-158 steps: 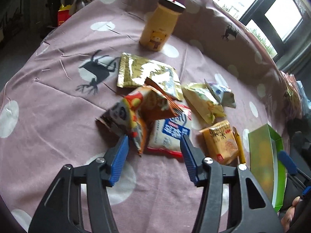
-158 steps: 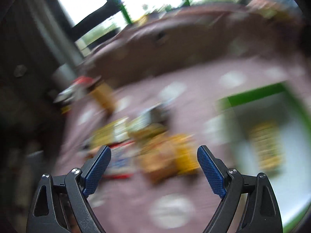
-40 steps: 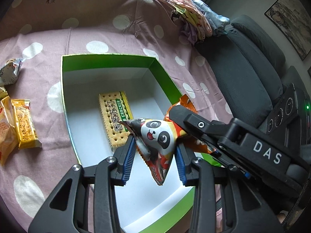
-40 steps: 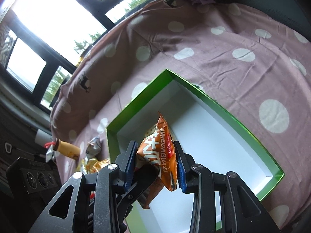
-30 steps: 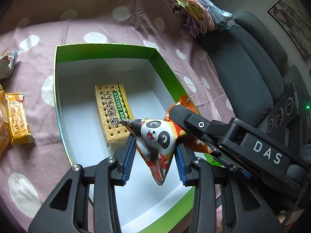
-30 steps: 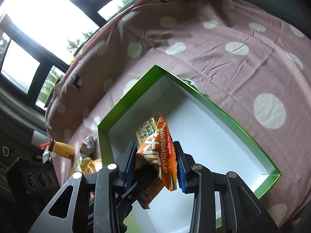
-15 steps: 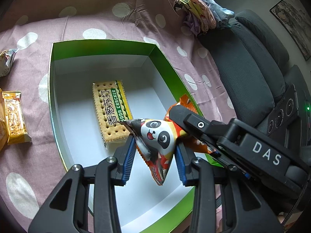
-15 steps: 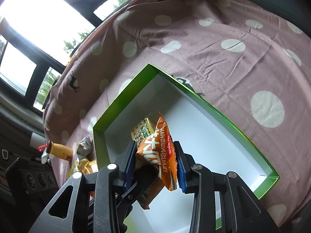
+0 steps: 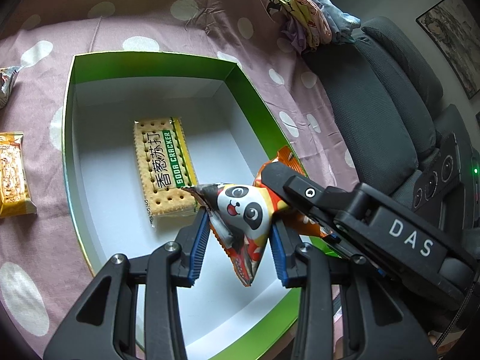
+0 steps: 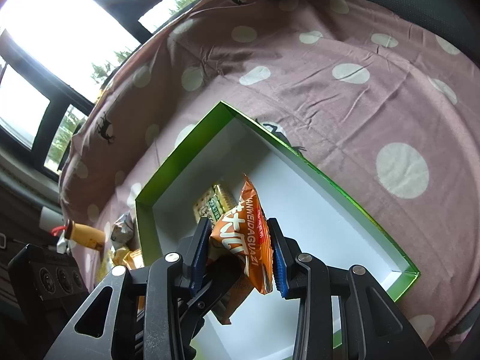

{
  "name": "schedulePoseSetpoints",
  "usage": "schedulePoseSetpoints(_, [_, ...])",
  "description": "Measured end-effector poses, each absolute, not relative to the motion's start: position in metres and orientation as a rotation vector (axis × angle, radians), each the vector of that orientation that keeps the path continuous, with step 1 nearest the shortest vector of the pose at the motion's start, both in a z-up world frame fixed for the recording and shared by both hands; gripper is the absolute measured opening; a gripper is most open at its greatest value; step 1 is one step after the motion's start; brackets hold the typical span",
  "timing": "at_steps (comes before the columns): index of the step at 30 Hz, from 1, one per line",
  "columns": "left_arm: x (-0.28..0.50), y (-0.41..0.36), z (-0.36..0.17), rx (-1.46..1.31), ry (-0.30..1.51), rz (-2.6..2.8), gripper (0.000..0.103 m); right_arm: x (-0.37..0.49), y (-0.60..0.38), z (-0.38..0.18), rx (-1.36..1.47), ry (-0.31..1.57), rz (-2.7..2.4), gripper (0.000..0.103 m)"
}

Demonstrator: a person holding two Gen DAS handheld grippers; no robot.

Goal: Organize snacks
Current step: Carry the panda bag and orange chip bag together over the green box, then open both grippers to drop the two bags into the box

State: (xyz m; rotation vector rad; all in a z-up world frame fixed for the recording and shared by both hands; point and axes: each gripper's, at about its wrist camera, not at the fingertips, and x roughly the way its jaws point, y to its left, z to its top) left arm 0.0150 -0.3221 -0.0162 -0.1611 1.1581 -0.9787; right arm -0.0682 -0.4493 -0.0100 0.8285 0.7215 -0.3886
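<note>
Both grippers hold one orange snack bag with a panda face above the green box with a white inside point(image 9: 67, 126). My left gripper point(image 9: 238, 240) is shut on the bag's panda end point(image 9: 244, 210). My right gripper point(image 10: 240, 252) is shut on the bag's orange lettered end point(image 10: 246, 234); it also shows in the left wrist view as a black arm marked DAS point(image 9: 375, 219). A soda cracker pack point(image 9: 163, 162) lies flat on the box floor, and part of it shows in the right wrist view point(image 10: 214, 202).
A yellow wrapped snack point(image 9: 12, 174) and a silver packet point(image 9: 7, 79) lie on the spotted pink cloth left of the box. More snacks point(image 10: 121, 234) and a yellow bottle point(image 10: 85, 235) lie beyond the box. A grey sofa point(image 9: 390, 114) with piled clothes point(image 9: 303, 21) stands at right.
Both grippers have kept their hold on the bag. They have drifted a little further over the box, so the box and cracker pack sit slightly more to the right in the left wrist view.
</note>
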Motion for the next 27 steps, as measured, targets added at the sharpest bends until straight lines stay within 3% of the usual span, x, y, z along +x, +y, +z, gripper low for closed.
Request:
schedulePoseSetpoints(19, [0.014,-0.326,-0.023,-0.194,1.181,-1.011,0.039,-0.074,-0.453,-0.009,0.816,0.728,-0.45,0.039])
schedulePoseSetpoints(27, [0.007,-0.312,-0.003,-0.164,1.096,-1.01,0.041,-0.081,-0.452,0.001,0.811,0.684,-0.47,0.039])
